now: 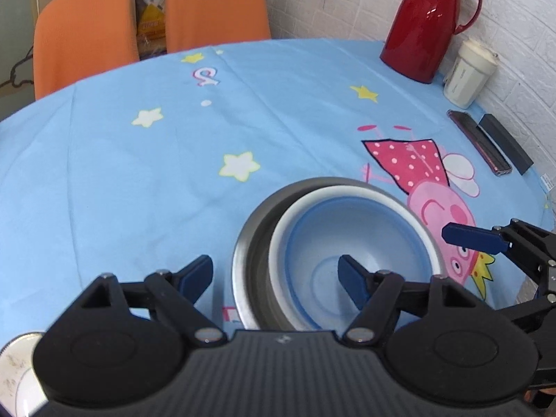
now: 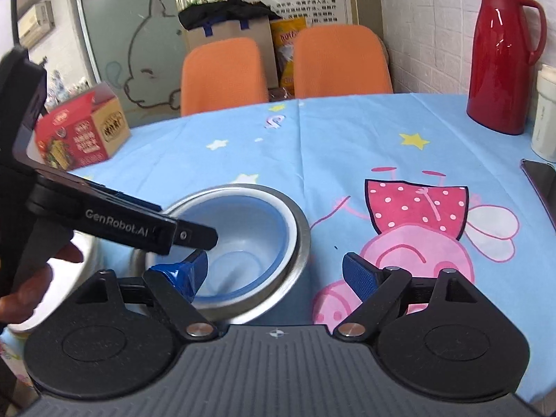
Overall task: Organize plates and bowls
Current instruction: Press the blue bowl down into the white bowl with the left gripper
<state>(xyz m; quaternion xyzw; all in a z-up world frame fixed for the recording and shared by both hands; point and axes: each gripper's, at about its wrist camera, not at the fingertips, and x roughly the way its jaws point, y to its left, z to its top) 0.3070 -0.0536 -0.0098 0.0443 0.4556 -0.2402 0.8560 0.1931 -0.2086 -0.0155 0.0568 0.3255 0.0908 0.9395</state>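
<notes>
Blue-padded left gripper (image 1: 276, 276) gapes, straddling the bowl (image 1: 351, 246) rim.

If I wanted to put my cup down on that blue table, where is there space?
The widest bare stretch of tablecloth lies between the nested bowls and the orange chairs. It is tighter by the wall, where the red thermos jug, white cup and dark cases sit. Both grippers crowd the bowls.

Plate (image 1: 14, 375) cut by left edge; steel bowl (image 1: 250, 243) near rim hidden behind left gripper (image 1: 276, 278).
</notes>
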